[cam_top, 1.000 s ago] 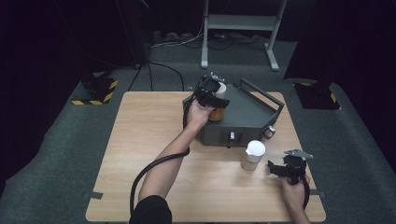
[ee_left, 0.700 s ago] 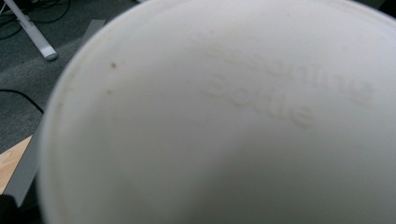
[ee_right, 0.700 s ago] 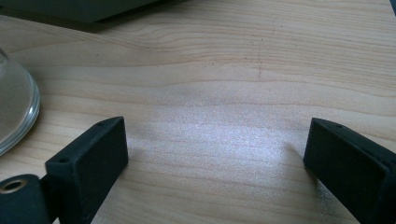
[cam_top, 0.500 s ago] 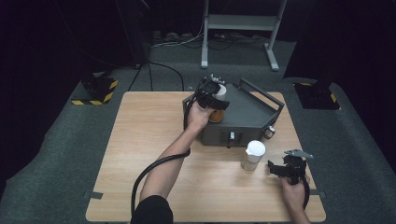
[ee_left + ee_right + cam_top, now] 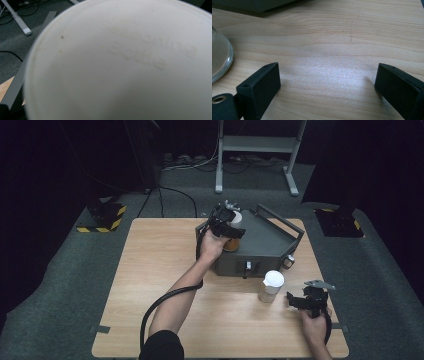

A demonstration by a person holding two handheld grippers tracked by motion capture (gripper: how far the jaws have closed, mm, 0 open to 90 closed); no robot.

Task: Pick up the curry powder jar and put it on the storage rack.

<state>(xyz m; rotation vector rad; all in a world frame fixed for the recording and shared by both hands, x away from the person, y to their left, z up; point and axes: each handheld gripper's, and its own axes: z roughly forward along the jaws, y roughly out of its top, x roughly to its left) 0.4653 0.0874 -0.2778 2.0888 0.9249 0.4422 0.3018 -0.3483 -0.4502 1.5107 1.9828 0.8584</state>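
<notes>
The left gripper [image 5: 231,226] is gripping a white-lidded jar [image 5: 234,231] over the grey box [image 5: 265,242], and its jaws are hiding behind that lid [image 5: 120,65], which is crowding its camera so closely that the raised lettering is blurring out. The jar's amber lower part is peeking out just below the gripper. The right gripper [image 5: 327,85] is resting with jaws spread wide over bare table [image 5: 337,37], nothing between them. Just off its left jaw, a second jar [image 5: 219,57] is showing cut off at the frame edge. Ahead, open wood is running up to the box.
</notes>
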